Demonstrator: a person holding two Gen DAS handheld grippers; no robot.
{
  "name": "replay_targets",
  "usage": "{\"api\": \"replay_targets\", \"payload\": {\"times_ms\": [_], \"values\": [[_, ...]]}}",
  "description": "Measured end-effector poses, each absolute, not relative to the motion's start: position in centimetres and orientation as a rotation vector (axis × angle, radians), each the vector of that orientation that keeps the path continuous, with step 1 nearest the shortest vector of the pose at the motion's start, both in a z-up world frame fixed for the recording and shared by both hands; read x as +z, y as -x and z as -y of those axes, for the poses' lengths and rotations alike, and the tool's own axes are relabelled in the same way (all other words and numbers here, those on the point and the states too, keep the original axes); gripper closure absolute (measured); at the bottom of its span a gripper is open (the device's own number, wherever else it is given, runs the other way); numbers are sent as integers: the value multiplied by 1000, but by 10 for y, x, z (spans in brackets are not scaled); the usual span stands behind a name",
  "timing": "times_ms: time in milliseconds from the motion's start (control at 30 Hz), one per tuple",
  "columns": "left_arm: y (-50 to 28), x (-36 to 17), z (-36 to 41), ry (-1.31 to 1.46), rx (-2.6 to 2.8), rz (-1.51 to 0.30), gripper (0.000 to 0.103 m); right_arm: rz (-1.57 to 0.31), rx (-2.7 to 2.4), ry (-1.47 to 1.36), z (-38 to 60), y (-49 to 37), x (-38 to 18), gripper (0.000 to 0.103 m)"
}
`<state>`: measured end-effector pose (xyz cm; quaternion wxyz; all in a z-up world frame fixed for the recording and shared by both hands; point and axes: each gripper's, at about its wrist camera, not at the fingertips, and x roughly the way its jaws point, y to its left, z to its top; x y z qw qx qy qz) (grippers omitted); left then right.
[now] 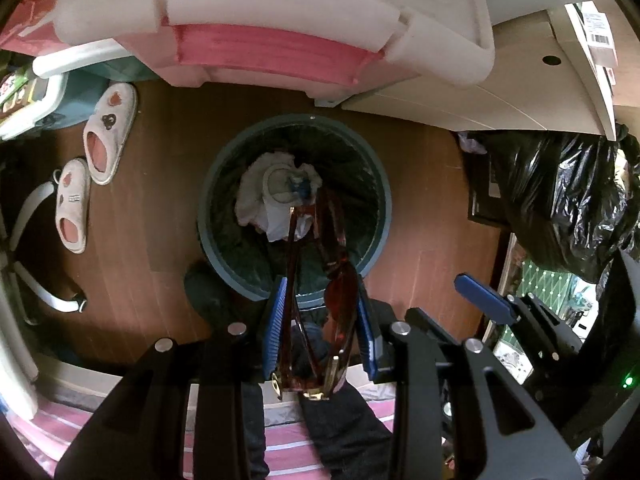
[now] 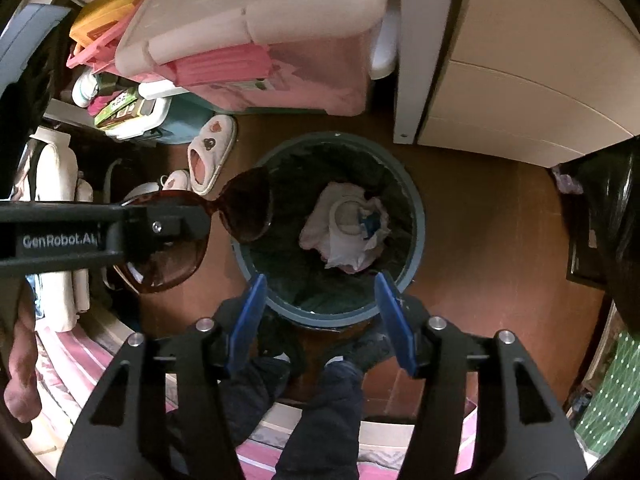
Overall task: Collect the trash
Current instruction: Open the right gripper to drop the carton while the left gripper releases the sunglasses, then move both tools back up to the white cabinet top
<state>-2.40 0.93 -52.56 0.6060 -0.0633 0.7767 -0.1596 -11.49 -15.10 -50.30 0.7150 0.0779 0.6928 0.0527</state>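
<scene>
Our left gripper [image 1: 322, 320] is closed on the sunglasses [image 1: 320, 304], above the bin [image 1: 294, 208]; our right gripper [image 2: 320, 316] stands open and empty; the sunglasses look light, stiff and fragile, so we judge the frame safer to grip than the lenses; crumpled paper [image 2: 346, 232] lies in the bin.

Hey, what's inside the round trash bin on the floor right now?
Inside the trash bin: a dark liner and crumpled white wrappers with a blue scrap. Whatever lies under that wad is covered.
</scene>
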Motion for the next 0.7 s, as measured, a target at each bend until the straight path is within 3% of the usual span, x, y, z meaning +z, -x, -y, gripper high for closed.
{"api": "replay_targets", "payload": {"times_ms": [333,467,633,700], "values": [[24,-522,-3,130,-388,-1802,67,-1521,86,-186,152,118,-491,36],[23,-514,-1,121,-397,-1786,51,-1515,78,-188,150,119,-484,30],[22,-503,2,104,-418,-1780,51,-1504,59,-195,149,120,-472,27],[23,-493,3,97,-422,-1774,46,-1502,41,-201,151,121,-463,22]]}}
